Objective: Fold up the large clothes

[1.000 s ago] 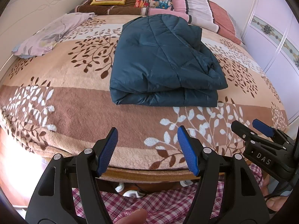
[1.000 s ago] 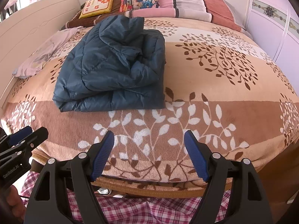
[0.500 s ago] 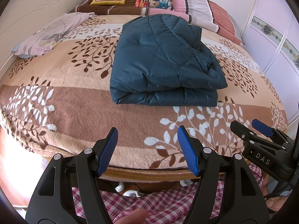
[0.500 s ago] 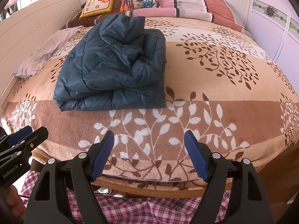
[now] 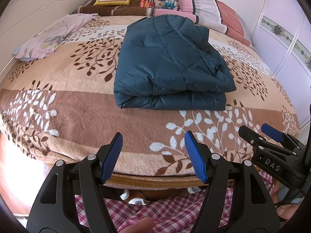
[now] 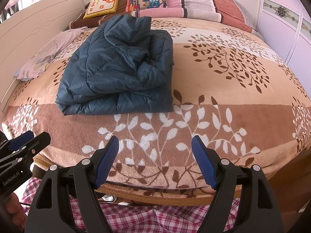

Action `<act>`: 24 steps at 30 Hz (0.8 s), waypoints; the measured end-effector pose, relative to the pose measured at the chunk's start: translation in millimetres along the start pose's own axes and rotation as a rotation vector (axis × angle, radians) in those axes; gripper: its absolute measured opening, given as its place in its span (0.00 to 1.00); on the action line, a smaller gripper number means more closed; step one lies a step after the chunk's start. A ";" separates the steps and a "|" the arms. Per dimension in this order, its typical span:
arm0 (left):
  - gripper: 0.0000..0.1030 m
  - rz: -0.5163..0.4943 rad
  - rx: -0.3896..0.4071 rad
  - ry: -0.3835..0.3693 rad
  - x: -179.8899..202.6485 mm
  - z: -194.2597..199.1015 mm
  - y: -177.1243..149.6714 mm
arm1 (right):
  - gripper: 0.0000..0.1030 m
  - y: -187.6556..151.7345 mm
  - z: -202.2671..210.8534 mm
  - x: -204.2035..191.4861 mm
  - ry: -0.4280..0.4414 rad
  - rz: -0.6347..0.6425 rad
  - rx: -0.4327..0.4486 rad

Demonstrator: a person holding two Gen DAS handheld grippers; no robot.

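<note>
On the bed (image 5: pixel 81 112), the folded blue jacket (image 5: pixel 169 68) sits up around 12 o'clock from the left gripper (image 5: pixel 153 155), lying flat on the leaf-print blanket (image 6: pixel 223 81) and well clear of both claws. Left gripper's jaws are spread wide with nothing in them, and same goes for the right gripper (image 6: pixel 155 159), with the jacket off at about 11 o'clock from it. Pillows (image 5: pixel 159 0) are way back at 12, and a lilac cloth (image 5: pixel 50 36) is bunched at 10 o'clock in the left view.
</note>
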State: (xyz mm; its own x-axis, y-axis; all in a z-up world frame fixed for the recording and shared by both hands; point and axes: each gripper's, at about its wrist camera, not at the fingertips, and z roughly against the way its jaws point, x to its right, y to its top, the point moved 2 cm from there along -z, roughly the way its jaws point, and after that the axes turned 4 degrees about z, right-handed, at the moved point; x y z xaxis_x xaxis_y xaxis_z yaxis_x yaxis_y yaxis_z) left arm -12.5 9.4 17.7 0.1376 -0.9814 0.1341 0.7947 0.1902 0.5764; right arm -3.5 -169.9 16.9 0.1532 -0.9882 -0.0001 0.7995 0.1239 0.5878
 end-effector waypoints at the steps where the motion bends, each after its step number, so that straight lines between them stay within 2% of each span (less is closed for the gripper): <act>1: 0.64 0.001 -0.001 0.000 -0.8 0.0 0.1 | 0.73 -0.2 -0.2 -0.2 0.000 0.000 0.001; 24: 0.64 0.001 -0.001 -0.001 1.8 -0.1 -0.9 | 0.73 -1.4 -2.9 -0.2 0.004 0.003 -0.005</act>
State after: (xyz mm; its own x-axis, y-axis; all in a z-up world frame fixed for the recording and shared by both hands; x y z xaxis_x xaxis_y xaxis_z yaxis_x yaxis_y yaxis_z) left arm -12.9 7.5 17.4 0.1378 -0.9812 0.1353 0.7951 0.1911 0.5756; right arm -2.9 -169.6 13.8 0.1580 -0.9874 -0.0016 0.8020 0.1274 0.5835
